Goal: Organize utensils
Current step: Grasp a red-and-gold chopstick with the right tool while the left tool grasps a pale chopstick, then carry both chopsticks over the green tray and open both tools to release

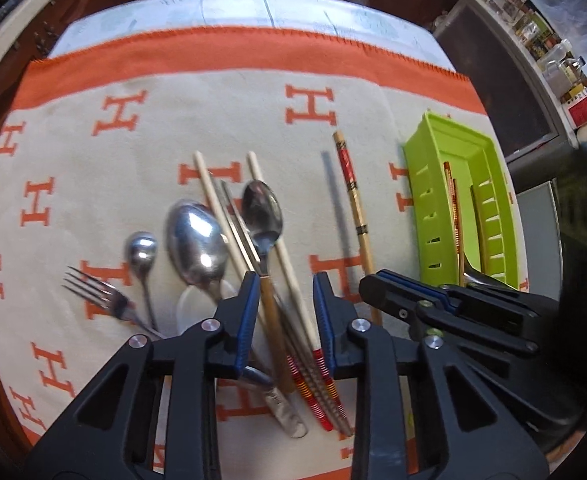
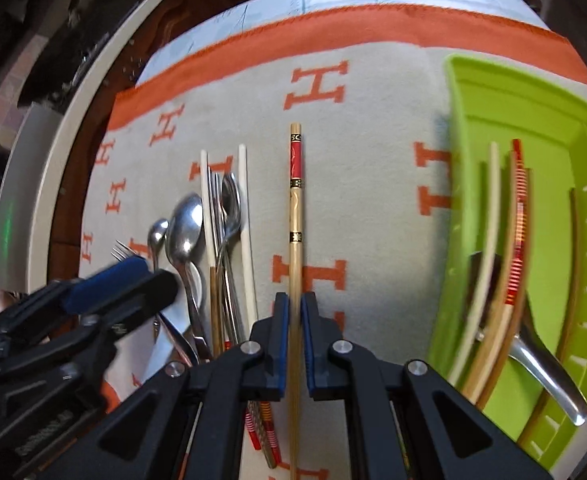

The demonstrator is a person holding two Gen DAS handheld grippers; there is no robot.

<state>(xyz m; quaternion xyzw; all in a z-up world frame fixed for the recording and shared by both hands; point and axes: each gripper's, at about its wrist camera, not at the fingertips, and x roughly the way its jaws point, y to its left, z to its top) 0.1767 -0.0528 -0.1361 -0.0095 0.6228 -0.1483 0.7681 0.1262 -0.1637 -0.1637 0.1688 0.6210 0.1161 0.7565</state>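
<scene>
Two grippers, right gripper (image 2: 295, 312) clamping red-topped chopstick (image 2: 295, 184), left gripper (image 1: 286, 300) part-open over utensil pile (image 1: 253, 240)

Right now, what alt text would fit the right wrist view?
The right tool is shut on a red-topped bamboo chopstick lying on an orange-lettered cloth. A green tray at right holds chopsticks; spoons and a fork lie piled at left.
</scene>
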